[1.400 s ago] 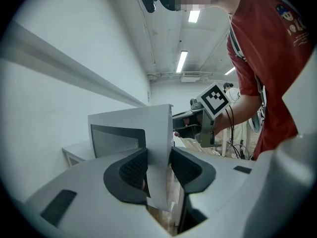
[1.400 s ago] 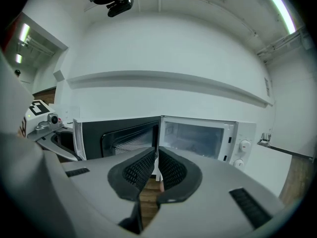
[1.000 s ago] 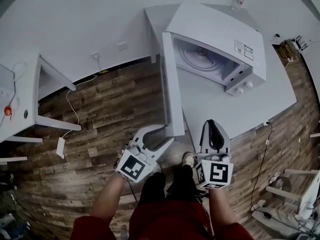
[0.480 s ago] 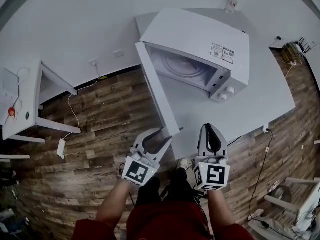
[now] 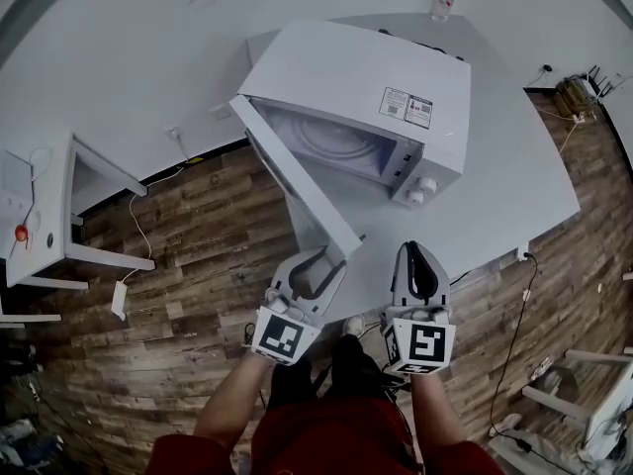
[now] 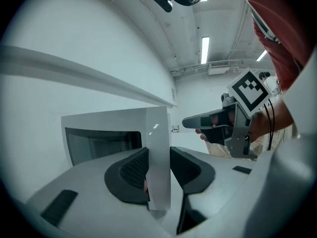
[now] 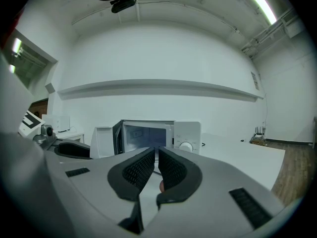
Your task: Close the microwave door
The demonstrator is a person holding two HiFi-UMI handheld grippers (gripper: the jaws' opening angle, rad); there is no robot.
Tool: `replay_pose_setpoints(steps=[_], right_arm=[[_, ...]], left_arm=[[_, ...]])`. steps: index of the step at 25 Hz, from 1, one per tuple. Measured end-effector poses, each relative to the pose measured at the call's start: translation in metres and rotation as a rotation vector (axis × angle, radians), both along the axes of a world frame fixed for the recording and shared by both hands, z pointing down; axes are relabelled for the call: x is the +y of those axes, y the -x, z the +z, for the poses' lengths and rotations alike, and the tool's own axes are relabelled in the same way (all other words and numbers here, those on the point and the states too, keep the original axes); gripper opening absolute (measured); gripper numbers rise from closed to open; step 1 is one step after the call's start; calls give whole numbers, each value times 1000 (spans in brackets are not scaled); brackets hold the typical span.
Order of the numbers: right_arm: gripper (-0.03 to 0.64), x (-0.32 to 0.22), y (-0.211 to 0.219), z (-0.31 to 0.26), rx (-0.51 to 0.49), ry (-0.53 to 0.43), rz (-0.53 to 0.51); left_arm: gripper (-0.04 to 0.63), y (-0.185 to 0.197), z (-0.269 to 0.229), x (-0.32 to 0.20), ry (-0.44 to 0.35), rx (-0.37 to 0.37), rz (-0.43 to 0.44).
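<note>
Since a second ago the left gripper [image 5: 318, 263] has moved in toward the table with the door's free edge between its jaws. Those jaws have just been closing, and the microwave door [image 5: 297, 181] now stands at a narrower angle to the oven's front. In the left gripper view the white edge of the door fills the gap between the two dark pads, which lie against its two faces. The right gripper [image 5: 419, 265] hangs just beside it over the near edge of the table [image 5: 495, 196]. Its jaws are drawn close together with only a slit between the pads and nothing in them.

The door is hinged at the left front corner of the microwave [image 5: 366, 87] and slants out past the table's edge toward the person, still well open. The oven's cavity and turntable show behind it, with two knobs [image 5: 420, 191] at the right of the front. The microwave sits on the white table against the wall. Beyond, dark wood floor [image 5: 198, 226] runs to a second white table [image 5: 59, 216] at the left.
</note>
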State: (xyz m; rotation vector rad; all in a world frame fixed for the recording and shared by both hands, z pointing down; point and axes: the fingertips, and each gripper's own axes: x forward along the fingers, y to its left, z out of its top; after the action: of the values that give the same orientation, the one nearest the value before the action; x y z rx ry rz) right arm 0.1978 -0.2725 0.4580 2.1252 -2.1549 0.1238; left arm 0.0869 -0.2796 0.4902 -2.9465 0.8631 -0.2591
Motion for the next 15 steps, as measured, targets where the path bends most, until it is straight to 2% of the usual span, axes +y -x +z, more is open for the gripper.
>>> replay_pose_setpoints(steps=[15], right_arm=[[44, -24, -72, 4, -16, 5, 53]], left_arm=[[141, -77, -5, -42, -8, 54, -18]])
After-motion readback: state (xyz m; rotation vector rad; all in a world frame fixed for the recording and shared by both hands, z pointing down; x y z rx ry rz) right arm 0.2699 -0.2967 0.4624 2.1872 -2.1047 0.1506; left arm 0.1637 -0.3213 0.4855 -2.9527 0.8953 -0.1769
